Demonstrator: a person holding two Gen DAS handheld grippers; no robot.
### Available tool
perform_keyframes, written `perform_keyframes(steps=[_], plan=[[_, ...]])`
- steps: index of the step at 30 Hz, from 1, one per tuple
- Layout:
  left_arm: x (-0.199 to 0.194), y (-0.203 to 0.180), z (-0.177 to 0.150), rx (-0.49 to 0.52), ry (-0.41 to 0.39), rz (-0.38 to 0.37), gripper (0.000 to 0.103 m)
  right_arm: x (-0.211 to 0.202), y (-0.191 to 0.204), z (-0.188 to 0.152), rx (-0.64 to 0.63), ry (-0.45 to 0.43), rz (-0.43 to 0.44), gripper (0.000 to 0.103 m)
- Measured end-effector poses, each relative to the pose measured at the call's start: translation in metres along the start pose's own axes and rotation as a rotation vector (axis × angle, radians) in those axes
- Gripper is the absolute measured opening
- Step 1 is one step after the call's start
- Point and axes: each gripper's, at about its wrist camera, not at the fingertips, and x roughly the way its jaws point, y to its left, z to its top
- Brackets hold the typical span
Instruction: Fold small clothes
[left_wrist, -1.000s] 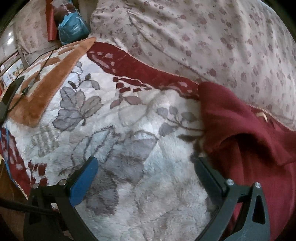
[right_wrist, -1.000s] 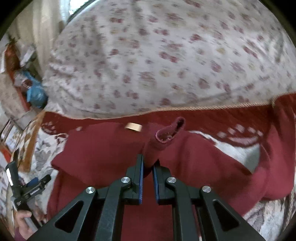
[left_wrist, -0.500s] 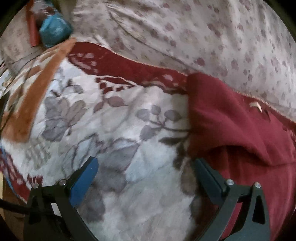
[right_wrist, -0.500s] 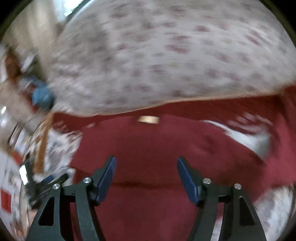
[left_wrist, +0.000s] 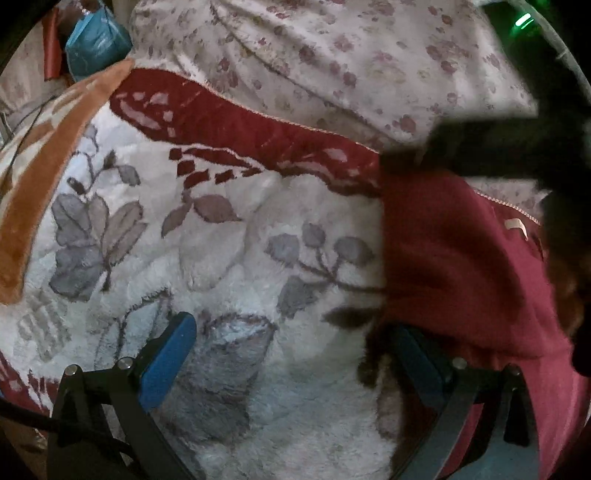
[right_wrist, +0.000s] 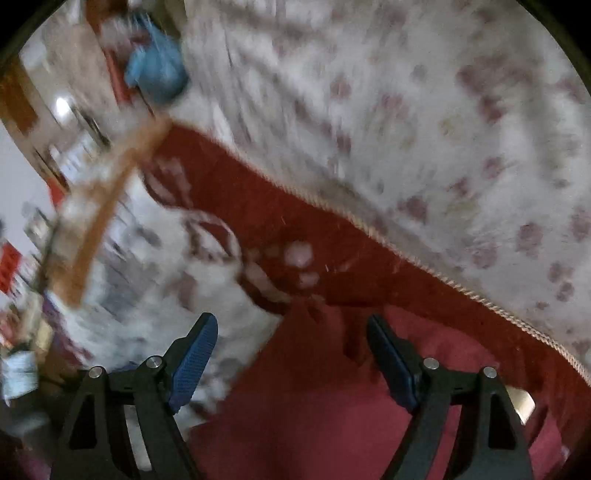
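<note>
Maroon garment (right_wrist: 332, 413) on fleecy blanket (left_wrist: 229, 258), between right gripper's (right_wrist: 291, 354) opening jaws, unpinched; left gripper (left_wrist: 291, 354) spread, beside its edge

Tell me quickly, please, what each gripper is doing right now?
Left gripper: open, holding nothing, over the floral blanket.
Right gripper: jaws opening, gripping nothing, above the red garment.

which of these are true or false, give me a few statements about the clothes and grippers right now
1. The red garment lies on a white fleece blanket with grey leaves. True.
2. The left gripper is shut on the garment. False: its fingers stand wide apart, holding nothing.
3. The right gripper grips a sleeve. False: its fingers are opening, the garment below them but not pinched.
4. A small tan label shows on the garment. True.
5. A blue bag sits beyond the blanket. True.
</note>
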Motion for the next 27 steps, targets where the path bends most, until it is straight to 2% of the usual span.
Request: perform_keyframes(steps=[1, 2, 3, 5, 8, 10, 13, 15, 16, 17, 18, 19, 20, 23, 26, 27], plan=[[0.0, 0.001, 0.0, -0.003, 0.004, -0.005, 0.103, 0.02, 0.0, -0.002, -0.013, 0.077, -0.02, 0.061], [-0.001, 0.002, 0.001, -0.004, 0.002, -0.006, 0.103, 0.032, -0.001, -0.005, -0.023, 0.128, -0.022, 0.025], [-0.003, 0.003, 0.001, -0.005, -0.004, -0.005, 0.103, 0.037, -0.001, -0.005, -0.027, 0.145, -0.007, 0.019], [-0.008, 0.007, 0.003, -0.016, -0.022, -0.002, 0.103, 0.031, 0.001, -0.005, -0.022, 0.084, 0.023, 0.01], [-0.011, 0.021, 0.009, -0.069, -0.041, 0.008, 0.103, 0.023, 0.007, 0.008, 0.005, 0.003, 0.121, 0.01], [-0.006, 0.027, 0.01, -0.09, -0.024, 0.019, 0.103, 0.033, 0.014, 0.014, -0.028, 0.006, 0.1, 0.01], [0.003, 0.029, 0.011, -0.089, 0.021, 0.027, 0.103, 0.066, 0.011, 0.014, 0.0, 0.065, 0.094, 0.011], [-0.001, 0.028, 0.012, -0.071, 0.012, 0.029, 0.103, 0.065, 0.004, 0.01, 0.041, 0.032, 0.123, 0.012], [-0.005, 0.028, 0.012, -0.061, 0.002, 0.027, 0.103, 0.059, -0.001, 0.009, 0.084, 0.031, 0.146, 0.019], [-0.008, 0.029, 0.013, -0.054, -0.008, 0.03, 0.103, 0.049, -0.007, 0.007, 0.118, 0.033, 0.157, 0.034], [-0.011, 0.031, 0.013, -0.053, -0.015, 0.05, 0.103, 0.038, -0.011, 0.004, 0.131, 0.023, 0.154, 0.043], [-0.015, 0.034, 0.012, -0.056, -0.027, 0.069, 0.103, 0.017, -0.017, -0.002, 0.134, -0.018, 0.138, 0.057], [-0.02, 0.04, 0.012, -0.067, -0.051, 0.089, 0.103, 0.001, -0.021, -0.007, 0.126, -0.053, 0.126, 0.065], [-0.028, 0.052, 0.015, -0.131, -0.098, 0.108, 0.103, -0.053, -0.037, -0.032, 0.098, -0.11, 0.052, 0.07], [-0.031, 0.051, 0.019, -0.174, -0.112, -0.008, 0.103, -0.09, -0.055, -0.067, 0.112, -0.12, -0.015, 0.07], [-0.031, 0.046, 0.02, -0.172, -0.117, -0.033, 0.103, -0.104, -0.063, -0.081, 0.121, -0.127, -0.064, 0.07]])
